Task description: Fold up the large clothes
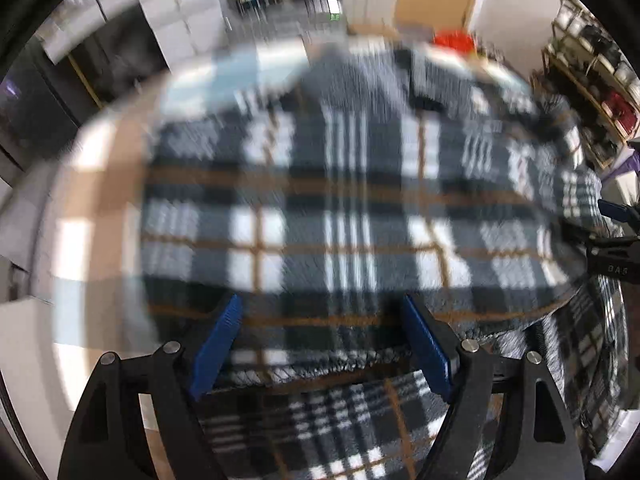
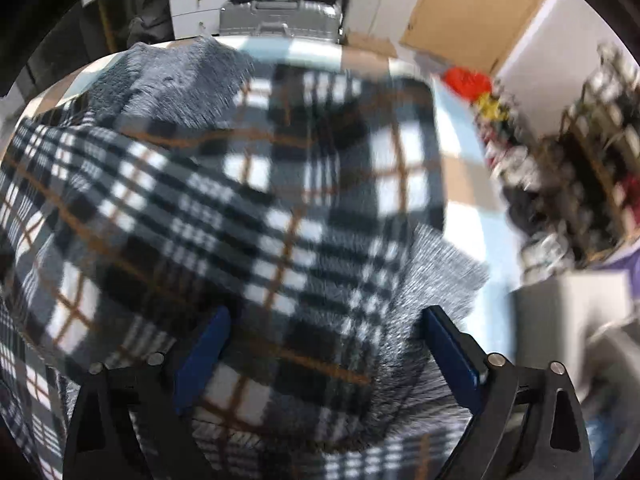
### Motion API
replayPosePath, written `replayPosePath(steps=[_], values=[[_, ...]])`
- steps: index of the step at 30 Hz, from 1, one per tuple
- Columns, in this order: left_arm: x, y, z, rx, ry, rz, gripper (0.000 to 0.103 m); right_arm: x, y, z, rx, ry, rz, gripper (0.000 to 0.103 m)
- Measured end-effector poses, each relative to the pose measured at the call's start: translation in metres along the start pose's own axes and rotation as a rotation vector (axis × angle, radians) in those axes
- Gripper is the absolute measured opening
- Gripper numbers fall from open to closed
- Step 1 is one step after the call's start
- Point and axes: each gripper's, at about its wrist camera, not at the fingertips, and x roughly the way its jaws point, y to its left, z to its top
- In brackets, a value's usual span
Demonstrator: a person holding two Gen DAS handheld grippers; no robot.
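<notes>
Both the left gripper (image 1: 322, 350) and right gripper (image 2: 326, 356) are standing with jaws apart over the plaid garment (image 1: 340, 216) lying spread on the checked-cloth desk (image 1: 80, 208), which is sitting among blurred cluttered shelving (image 2: 592, 168), so smoothing each fold flat is advisable

The right gripper (image 2: 326, 354) stands wide apart over the plaid garment (image 2: 248, 208). Its grey lining (image 2: 436, 280) lies between the jaws, untouched.
</notes>
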Motion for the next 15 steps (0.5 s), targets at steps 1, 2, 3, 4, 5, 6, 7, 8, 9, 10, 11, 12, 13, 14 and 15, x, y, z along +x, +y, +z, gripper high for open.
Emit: replayPosePath(steps=[1,2,3,4,5,6,7,8,9,10,11,12,13,14,15], values=[[0.004,0.002,0.0,0.0,-0.001,-0.006,0.079,0.0,-0.003,-0.002,0.019,-0.009,0.014,0.102],[0.002,0.004,0.002,0.002,-0.015,-0.018,0.079,0.0,-0.006,-0.002,0.021,0.004,0.031,0.102],[0.001,0.005,0.003,0.004,-0.009,-0.025,0.079,-0.002,-0.007,-0.003,0.008,0.008,0.036,0.102],[0.0,0.006,0.005,0.009,0.002,-0.029,0.079,-0.006,-0.006,-0.002,-0.02,0.015,0.04,0.102],[-0.004,0.007,0.007,0.02,0.011,-0.045,0.079,-0.01,-0.007,-0.001,-0.033,0.022,0.038,0.102],[-0.01,0.007,0.011,0.036,0.005,-0.069,0.079,-0.015,-0.009,0.0,-0.039,0.03,0.039,0.101],[-0.018,0.007,0.018,0.048,-0.008,-0.067,0.079,-0.021,-0.009,0.002,-0.036,0.029,0.053,0.102],[-0.024,0.006,0.023,0.051,-0.018,-0.06,0.079,-0.029,-0.01,0.004,-0.034,0.022,0.089,0.102],[-0.033,0.006,0.032,0.048,-0.034,-0.065,0.079,-0.041,-0.011,0.008,-0.034,-0.002,0.13,0.101],[-0.04,0.005,0.039,0.028,-0.03,-0.053,0.079,-0.047,-0.009,0.011,-0.031,-0.022,0.14,0.102],[-0.047,0.005,0.047,0.014,-0.048,-0.061,0.079,-0.057,-0.01,0.015,-0.021,-0.055,0.153,0.102],[-0.053,0.005,0.059,-0.006,-0.072,-0.062,0.079,-0.063,-0.01,0.018,-0.006,-0.079,0.169,0.102],[-0.055,0.005,0.071,-0.017,-0.085,-0.058,0.079,-0.069,-0.012,0.022,0.018,-0.099,0.197,0.102],[-0.053,0.002,0.076,-0.024,-0.089,-0.057,0.079,-0.072,-0.014,0.025,0.05,-0.119,0.239,0.102],[-0.049,-0.002,0.088,-0.04,-0.089,-0.061,0.079,-0.073,-0.016,0.027,0.072,-0.132,0.274,0.102]])
